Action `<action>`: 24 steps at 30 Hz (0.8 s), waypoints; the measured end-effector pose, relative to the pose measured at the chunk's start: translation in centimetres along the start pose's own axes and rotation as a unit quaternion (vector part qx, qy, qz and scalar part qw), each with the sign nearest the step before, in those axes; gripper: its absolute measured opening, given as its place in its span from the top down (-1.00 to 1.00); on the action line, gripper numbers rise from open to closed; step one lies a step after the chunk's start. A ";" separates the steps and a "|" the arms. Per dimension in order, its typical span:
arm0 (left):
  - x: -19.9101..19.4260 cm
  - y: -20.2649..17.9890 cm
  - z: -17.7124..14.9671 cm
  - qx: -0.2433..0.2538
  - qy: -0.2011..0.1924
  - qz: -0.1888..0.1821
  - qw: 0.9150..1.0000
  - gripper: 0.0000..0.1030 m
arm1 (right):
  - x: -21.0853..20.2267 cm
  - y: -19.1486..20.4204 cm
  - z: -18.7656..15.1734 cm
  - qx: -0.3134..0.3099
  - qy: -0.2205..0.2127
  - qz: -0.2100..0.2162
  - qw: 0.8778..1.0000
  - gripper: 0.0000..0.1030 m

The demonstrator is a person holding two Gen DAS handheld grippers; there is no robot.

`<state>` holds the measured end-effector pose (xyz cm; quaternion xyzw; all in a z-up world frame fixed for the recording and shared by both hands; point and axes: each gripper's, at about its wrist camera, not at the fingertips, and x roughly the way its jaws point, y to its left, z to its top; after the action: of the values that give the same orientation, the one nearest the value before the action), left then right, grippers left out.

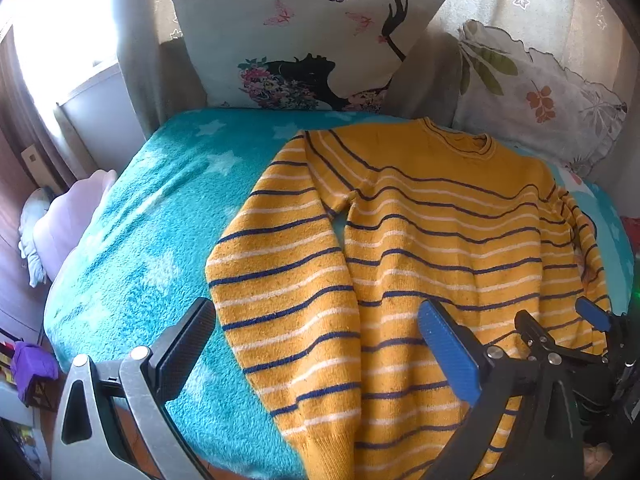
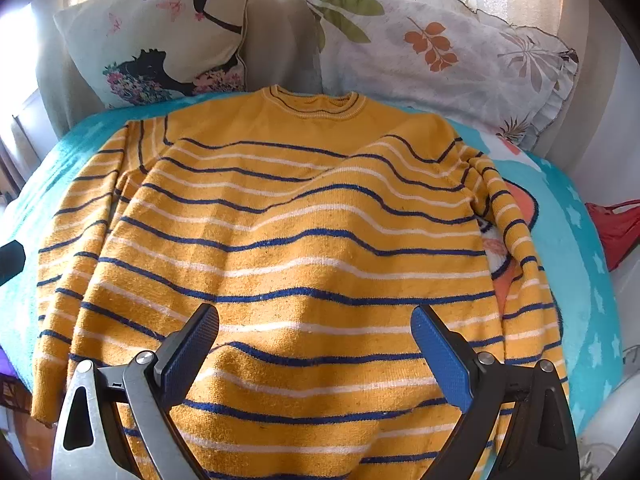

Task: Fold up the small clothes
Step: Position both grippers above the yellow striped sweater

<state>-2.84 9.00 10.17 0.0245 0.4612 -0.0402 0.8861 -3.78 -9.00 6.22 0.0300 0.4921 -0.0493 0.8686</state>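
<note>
A yellow sweater (image 1: 420, 240) with navy and white stripes lies flat, front up, on a teal star blanket (image 1: 140, 240), collar toward the pillows. Its left sleeve (image 1: 280, 280) lies alongside the body; the right sleeve (image 2: 516, 248) is bunched at the far right. My left gripper (image 1: 316, 328) is open, hovering above the left sleeve near the hem. My right gripper (image 2: 316, 332) is open and empty above the lower middle of the sweater (image 2: 300, 240). The right gripper also shows in the left wrist view (image 1: 592, 316) at the sweater's right edge.
Two pillows lean at the back: one with a black silhouette print (image 1: 304, 40), one with a leaf print (image 2: 440, 52). A red item (image 2: 616, 228) lies off the right edge. Pink bedding (image 1: 68, 220) and a purple object (image 1: 32, 364) sit to the left.
</note>
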 end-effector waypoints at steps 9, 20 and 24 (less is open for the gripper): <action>2.5 1.1 0.3 -0.005 0.034 -0.022 0.999 -0.96 | 0.9 1.0 0.0 -0.020 0.023 -0.031 0.999 -0.91; 3.9 2.2 0.9 0.000 0.048 -0.031 0.998 -0.96 | 1.2 3.2 0.3 -0.043 0.028 -0.044 0.998 -0.91; 4.7 4.1 1.1 -0.013 0.053 -0.020 0.998 -0.96 | 1.4 3.7 0.3 -0.038 0.031 -0.042 0.998 -0.91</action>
<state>1.15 12.77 7.01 0.0057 0.5080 -0.0508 0.8598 -2.44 -5.43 5.21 -0.0226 0.5213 -0.0662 0.8505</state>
